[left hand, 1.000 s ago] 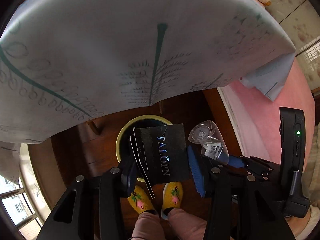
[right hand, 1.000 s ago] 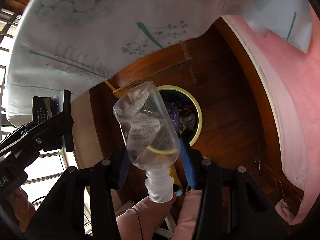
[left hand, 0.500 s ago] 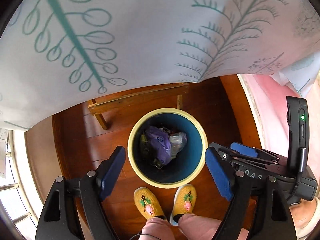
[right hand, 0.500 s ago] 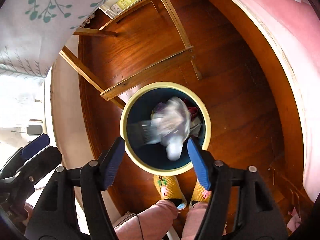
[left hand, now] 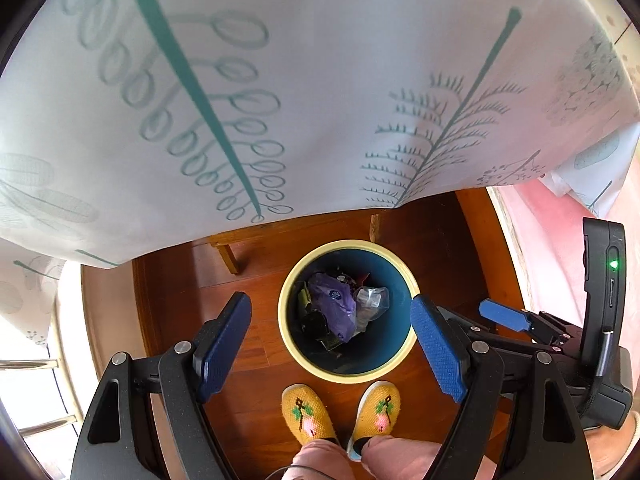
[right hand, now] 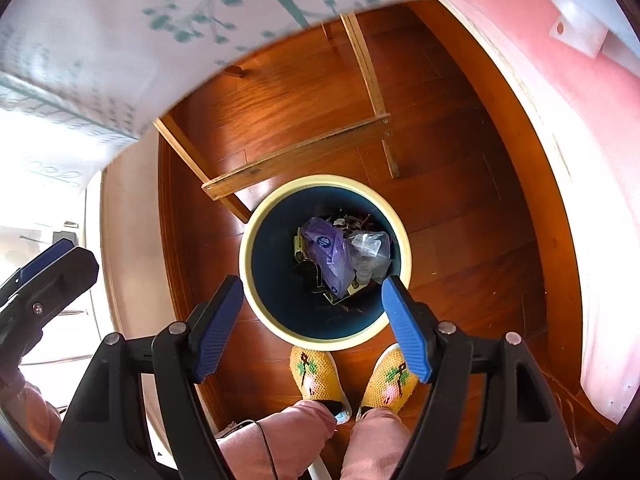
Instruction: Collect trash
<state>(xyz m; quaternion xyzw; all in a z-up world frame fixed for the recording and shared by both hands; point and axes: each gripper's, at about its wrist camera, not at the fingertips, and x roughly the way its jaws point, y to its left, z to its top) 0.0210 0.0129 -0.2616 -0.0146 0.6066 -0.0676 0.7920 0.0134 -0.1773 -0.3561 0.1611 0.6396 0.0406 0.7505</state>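
Observation:
A round bin with a cream rim and blue inside stands on the wooden floor below both grippers. In it lie a purple bag, a clear plastic bottle and dark trash. My left gripper is open and empty above the bin. My right gripper is open and empty above the bin too. The right gripper also shows at the right of the left wrist view, and the left gripper at the left edge of the right wrist view.
A table with a white leaf-print cloth overhangs the bin's far side; its wooden legs and crossbar stand just behind. The person's yellow slippers touch the bin's near side. A pink surface lies right.
One second ago the left gripper held a black box and the right a clear bottle. Both have opened and dropped them; the bottle now lies in the bin.

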